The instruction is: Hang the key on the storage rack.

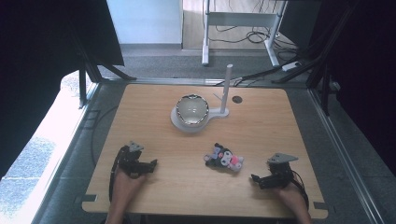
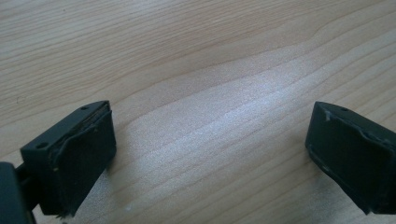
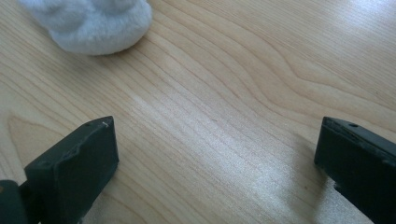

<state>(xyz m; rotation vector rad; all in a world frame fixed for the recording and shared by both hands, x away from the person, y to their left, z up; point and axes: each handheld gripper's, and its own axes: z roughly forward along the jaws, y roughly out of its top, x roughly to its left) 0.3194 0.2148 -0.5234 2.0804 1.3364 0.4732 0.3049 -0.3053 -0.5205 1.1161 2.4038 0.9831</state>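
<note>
High view is showing both hand-held grippers, left (image 1: 152, 163) and right (image 1: 254, 178), lying wide apart; plush toy (image 1: 224, 157) sitting at the right one's ten o'clock on the worktop (image 1: 261, 121).

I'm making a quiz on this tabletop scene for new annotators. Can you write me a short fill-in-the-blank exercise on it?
1. The jaws of the right gripper are ____, with nothing between them.
2. The plush toy lies nearer the ____ gripper.
3. The bowl sits on a white ____ that bears an upright post.
4. The left gripper holds ____.

Missing words: open; right; stand; nothing
</note>
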